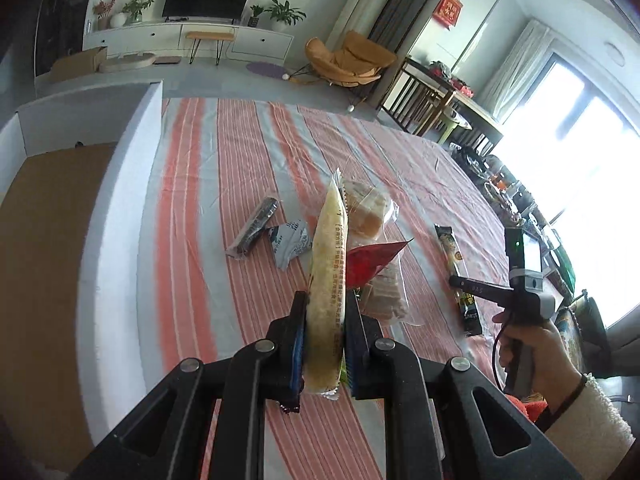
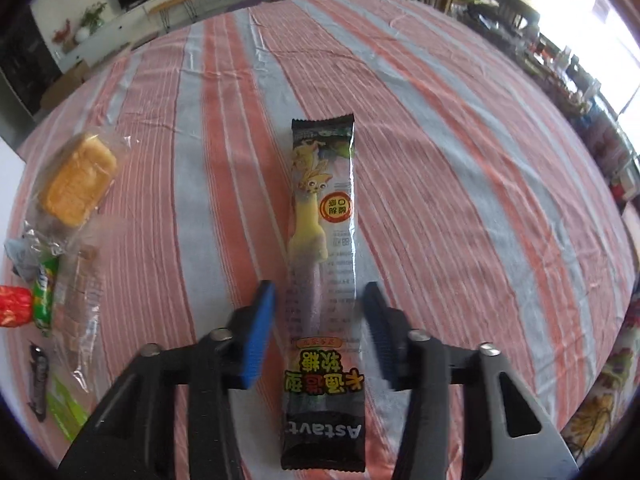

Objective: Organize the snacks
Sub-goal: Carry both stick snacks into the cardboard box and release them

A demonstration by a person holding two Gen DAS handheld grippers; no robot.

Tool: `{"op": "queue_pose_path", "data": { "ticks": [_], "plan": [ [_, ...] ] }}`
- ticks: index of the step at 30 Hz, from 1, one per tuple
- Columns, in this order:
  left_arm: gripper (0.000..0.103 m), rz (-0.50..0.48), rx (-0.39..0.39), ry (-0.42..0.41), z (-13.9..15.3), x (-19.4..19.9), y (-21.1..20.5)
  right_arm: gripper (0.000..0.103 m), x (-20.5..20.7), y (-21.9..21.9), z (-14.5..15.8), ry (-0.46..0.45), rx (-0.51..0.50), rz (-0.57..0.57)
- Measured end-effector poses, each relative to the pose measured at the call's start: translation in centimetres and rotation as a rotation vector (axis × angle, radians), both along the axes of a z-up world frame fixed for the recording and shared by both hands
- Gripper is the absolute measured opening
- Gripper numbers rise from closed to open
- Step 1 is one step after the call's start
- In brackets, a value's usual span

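Note:
My left gripper (image 1: 326,308) is shut on a long pale yellow snack packet (image 1: 326,248) and holds it upright above the striped tablecloth (image 1: 240,152). A long black candy packet (image 2: 322,208) lies flat on the cloth between the blue pads (image 2: 260,332) of my right gripper (image 2: 320,332). A narrow gap shows on each side of it, so the pads do not press on the packet. The left wrist view shows the same black packet (image 1: 452,248) at the right, with the right gripper (image 1: 464,284) and the hand that holds it over its near end.
Loose snacks lie mid-table: wrapped bread (image 1: 368,208), a red packet (image 1: 372,260), clear-wrapped wafers (image 1: 386,296), a blue-white packet (image 1: 292,244) and a dark bar (image 1: 256,224). A white box (image 1: 132,184) with a brown floor stands at the left edge. A cluttered shelf runs along the right.

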State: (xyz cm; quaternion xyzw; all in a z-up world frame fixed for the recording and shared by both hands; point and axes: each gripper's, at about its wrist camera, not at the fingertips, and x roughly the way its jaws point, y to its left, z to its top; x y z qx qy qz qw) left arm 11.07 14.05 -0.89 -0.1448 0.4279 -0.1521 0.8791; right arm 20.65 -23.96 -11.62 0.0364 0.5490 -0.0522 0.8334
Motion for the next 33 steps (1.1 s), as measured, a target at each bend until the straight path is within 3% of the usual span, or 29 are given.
{"op": "queue_pose_path", "data": {
  "ticks": [3, 10, 15, 24, 28, 33],
  "plan": [
    [0.016, 0.021, -0.008, -0.014, 0.9, -0.9, 1.8, 0.012, -1.9, -2.1, 0.7, -0.026, 0.065, -0.05],
    [0.016, 0.066, 0.0, -0.052, 3.0, -3.1, 5.3, 0.012, -7.8, -7.3, 5.1, -0.166, 0.438, -0.17],
    [0.016, 0.134, -0.006, -0.056, 3.4, -4.0, 9.0, 0.012, -10.2, -4.9, 10.2, -0.244, 0.605, -0.12],
    [0.016, 0.258, 0.046, -0.06, 3.6, -5.7, 16.5, 0.012, -9.2, 12.5, 17.7, -0.265, 0.795, 0.209],
    [0.016, 0.33, 0.062, -0.053, 3.0, -6.4, 20.0, 0.012, -8.1, 22.2, 18.3, -0.191, 0.85, 0.354],
    [0.016, 0.415, 0.12, -0.029, 1.1, -7.6, 22.7, 0.012, -7.5, 33.0, 16.1, -0.111, 0.828, 0.473]
  ]
}}
